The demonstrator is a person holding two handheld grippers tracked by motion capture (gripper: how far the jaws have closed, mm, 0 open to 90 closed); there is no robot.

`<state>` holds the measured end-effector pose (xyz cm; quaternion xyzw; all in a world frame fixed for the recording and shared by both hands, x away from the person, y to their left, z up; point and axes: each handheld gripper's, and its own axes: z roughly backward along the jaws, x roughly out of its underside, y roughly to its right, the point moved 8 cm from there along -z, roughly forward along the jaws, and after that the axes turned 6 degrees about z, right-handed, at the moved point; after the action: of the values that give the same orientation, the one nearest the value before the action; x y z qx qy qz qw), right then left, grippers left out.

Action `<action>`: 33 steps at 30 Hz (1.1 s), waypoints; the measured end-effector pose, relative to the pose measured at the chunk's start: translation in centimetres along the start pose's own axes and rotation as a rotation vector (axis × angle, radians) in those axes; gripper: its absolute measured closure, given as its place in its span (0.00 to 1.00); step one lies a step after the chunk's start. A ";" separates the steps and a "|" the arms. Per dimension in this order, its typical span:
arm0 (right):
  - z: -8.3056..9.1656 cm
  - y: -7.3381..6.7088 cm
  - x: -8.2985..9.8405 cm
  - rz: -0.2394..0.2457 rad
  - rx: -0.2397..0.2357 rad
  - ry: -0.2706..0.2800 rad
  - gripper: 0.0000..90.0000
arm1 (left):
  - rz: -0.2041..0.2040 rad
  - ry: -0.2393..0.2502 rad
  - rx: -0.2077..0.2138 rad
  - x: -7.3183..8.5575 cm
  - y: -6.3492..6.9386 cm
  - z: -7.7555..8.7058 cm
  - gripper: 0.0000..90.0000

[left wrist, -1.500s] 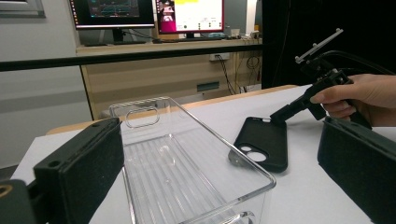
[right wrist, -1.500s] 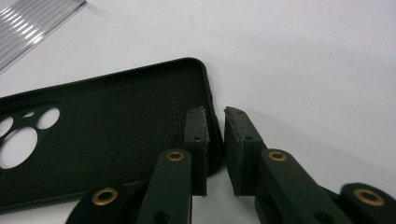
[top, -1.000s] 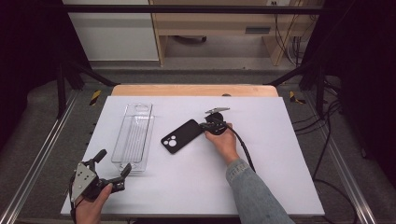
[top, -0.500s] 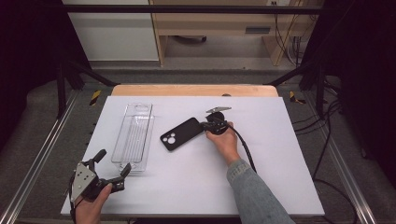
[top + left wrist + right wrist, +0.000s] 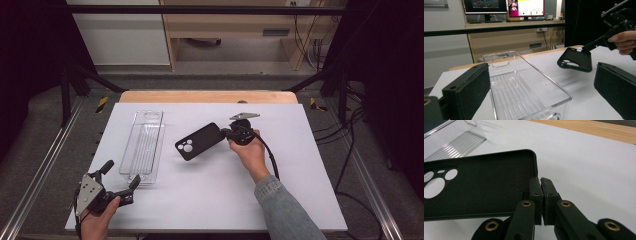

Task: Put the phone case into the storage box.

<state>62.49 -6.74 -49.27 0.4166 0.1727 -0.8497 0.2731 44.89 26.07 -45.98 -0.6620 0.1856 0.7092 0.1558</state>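
A black phone case [image 5: 198, 141] hangs tilted just above the white table [image 5: 300, 200], camera cut-out toward the left. My right gripper [image 5: 223, 134] is shut on the case's right edge; in the right gripper view its pads [image 5: 535, 187] pinch the rim of the case [image 5: 481, 182]. To the left lies a clear plastic tray [image 5: 144, 147], long side running away from me. My left gripper [image 5: 121, 173] rests at the table's front left, open, its jaws on either side of the tray's near end [image 5: 524, 85]. From there the case [image 5: 575, 60] appears beyond the tray to the right.
A wooden strip [image 5: 207, 96] runs along the table's far edge. Metal rails [image 5: 40, 170] flank both sides, and cables [image 5: 350, 150] trail on the right. A black bar [image 5: 494, 29] and monitors [image 5: 526, 7] stand behind the table.
The right gripper has risen a little with the phone case, whose free end now hangs off the table. The left gripper and tray have not moved.
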 end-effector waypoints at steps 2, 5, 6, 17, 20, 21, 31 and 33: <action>0.8 0.1 0.3 -0.003 0.002 0.010 0.99 | 0.001 -0.002 0.002 0.0 0.0 0.0 0.00; 1.8 0.2 0.8 -0.015 0.004 0.020 0.99 | 0.007 -0.003 0.003 0.0 0.1 0.0 0.00; 2.2 0.3 0.9 -0.011 0.008 0.027 0.99 | 0.010 -0.005 0.003 0.1 0.1 0.0 0.00; 7.0 0.9 3.7 -0.020 0.066 0.107 0.99 | 0.020 -0.068 0.035 0.5 2.1 -0.3 0.00; 8.2 1.0 4.4 -0.016 0.093 0.135 0.99 | 0.025 -0.078 0.045 0.4 2.8 -0.4 0.00; 8.5 1.1 4.7 -0.009 0.100 0.143 0.99 | 0.033 -0.079 0.049 0.4 3.0 -0.4 0.00; 9.8 1.5 6.6 -0.034 0.105 0.193 0.99 | 0.041 -0.087 0.004 -0.6 4.9 -2.3 0.01; 9.9 1.6 6.7 -0.037 0.112 0.199 0.99 | 0.039 -0.102 -0.006 -0.8 5.5 -2.7 0.01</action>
<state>54.06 -15.32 -48.86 0.5104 0.1588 -0.8173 0.2152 44.74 20.01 -45.01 -0.6216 0.1881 0.7456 0.1492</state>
